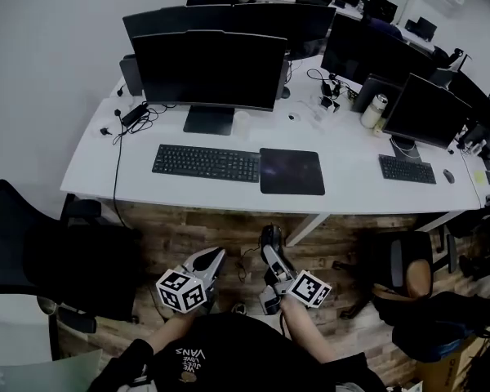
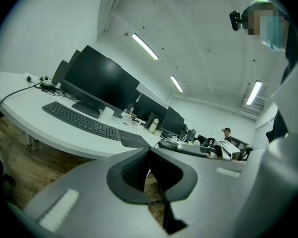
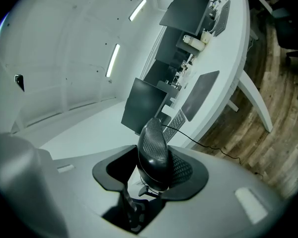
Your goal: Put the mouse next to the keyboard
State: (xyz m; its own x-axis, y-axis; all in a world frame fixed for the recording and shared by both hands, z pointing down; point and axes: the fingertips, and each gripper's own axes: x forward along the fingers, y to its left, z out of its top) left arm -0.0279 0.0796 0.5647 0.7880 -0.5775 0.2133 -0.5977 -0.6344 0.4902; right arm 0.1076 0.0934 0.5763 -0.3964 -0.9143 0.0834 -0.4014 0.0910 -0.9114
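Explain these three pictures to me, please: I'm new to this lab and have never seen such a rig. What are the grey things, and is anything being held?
There is no robot here. A person holds a two-jaw gripper in each hand. The head view comes from a camera on the person's head. It looks down on the left gripper and the right gripper, which are over a wooden floor in front of a white desk.

On the desk lie a black keyboard and a dark mouse pad beside it, with a monitor behind.

The other two pictures come from cameras riding on the grippers, each looking along its own jaws. The right gripper is closed on a black mouse. The left gripper's jaws are together, with nothing between them.
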